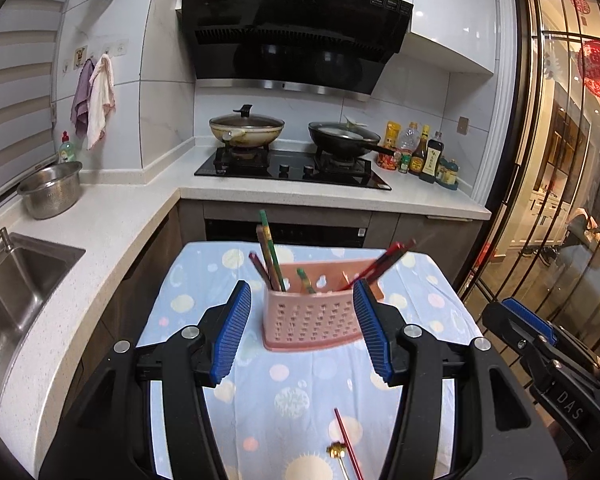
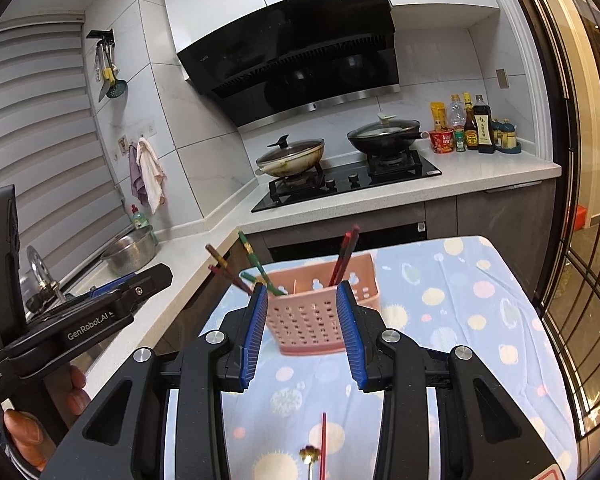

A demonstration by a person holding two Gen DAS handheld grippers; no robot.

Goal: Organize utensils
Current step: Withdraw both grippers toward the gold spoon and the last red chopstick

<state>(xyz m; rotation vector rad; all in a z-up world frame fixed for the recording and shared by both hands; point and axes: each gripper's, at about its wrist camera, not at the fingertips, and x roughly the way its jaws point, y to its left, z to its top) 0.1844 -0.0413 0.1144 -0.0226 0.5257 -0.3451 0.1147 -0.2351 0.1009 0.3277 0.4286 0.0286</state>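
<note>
Centrally in both views, a pink perforated utensil holder is seen standing upright on a small table draped in a blue dotted cloth. Green and brown chopsticks are leaned in its left compartment, red chopsticks in its right. The left gripper is held wide open, nothing between its blue pads. The right gripper is likewise spread apart and empty. Low in the frame, a single red chopstick and a gold-ended utensil are seen lying on the cloth.
</note>
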